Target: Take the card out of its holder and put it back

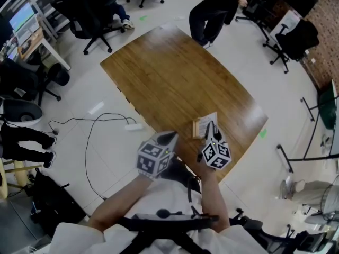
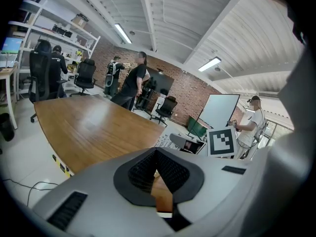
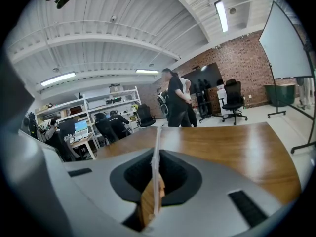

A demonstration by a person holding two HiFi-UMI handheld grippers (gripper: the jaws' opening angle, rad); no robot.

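Observation:
A white card [image 1: 208, 120] stands near the front edge of the wooden table [image 1: 175, 73], with a tan holder [image 1: 199, 129] against its left side. My right gripper [image 1: 212, 131] is shut on the card. In the right gripper view the card [image 3: 156, 147] shows edge-on as a thin white strip pinched between the pads, rising past the gripper [image 3: 156, 157]. My left gripper [image 1: 170, 137] hovers at the table's edge just left of the holder, its jaws together [image 2: 157, 152] with nothing between them. The card [image 2: 165, 139] is also in the left gripper view.
A person [image 1: 214, 7] stands at the table's far end, and another sits in an office chair [image 1: 87, 15] at the back left. More chairs [image 1: 296, 38] stand at the right. A cable [image 1: 100, 120] lies on the floor left of the table.

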